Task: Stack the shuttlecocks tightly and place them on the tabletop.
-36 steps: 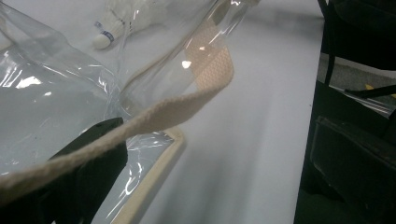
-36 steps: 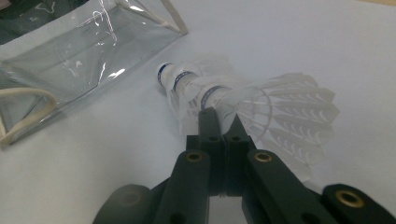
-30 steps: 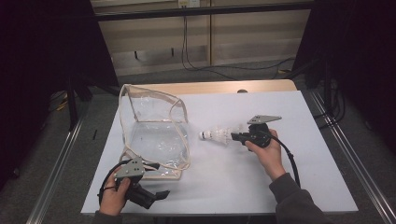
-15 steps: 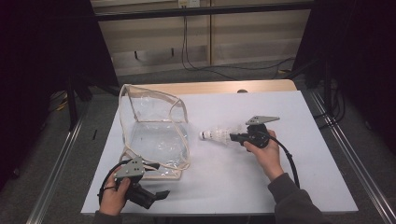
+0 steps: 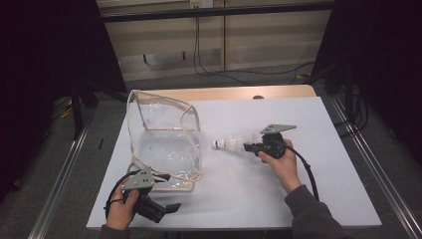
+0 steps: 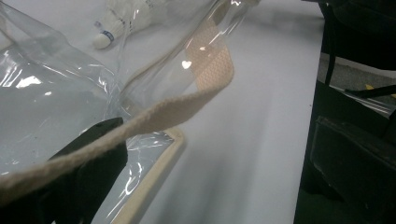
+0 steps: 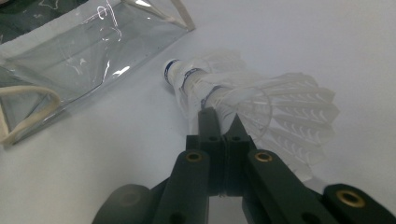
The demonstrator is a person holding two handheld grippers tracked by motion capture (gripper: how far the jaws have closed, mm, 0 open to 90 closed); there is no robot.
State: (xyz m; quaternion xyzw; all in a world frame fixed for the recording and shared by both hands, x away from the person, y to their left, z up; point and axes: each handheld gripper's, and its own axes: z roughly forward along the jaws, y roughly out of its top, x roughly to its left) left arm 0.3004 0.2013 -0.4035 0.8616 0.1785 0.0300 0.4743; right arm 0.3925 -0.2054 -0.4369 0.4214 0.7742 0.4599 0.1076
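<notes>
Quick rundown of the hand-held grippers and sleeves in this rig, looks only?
Both the left gripper and right gripper are black with a grey three-cornered plate on top. A black cable trails from the right one. Its jaw links carry brass-coloured rivets. The right arm wears a dark grey sleeve.

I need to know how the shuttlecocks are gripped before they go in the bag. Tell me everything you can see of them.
The shuttlecocks are white feathered ones, nested into a short stack, with white rounded tips bearing a blue band. They lie level just above the white table, tips pointing towards the clear bag but apart from it. The right gripper is shut on the feather skirts near the tips, seemingly through a clear wrap. The feathers look stiff and intact.
</notes>
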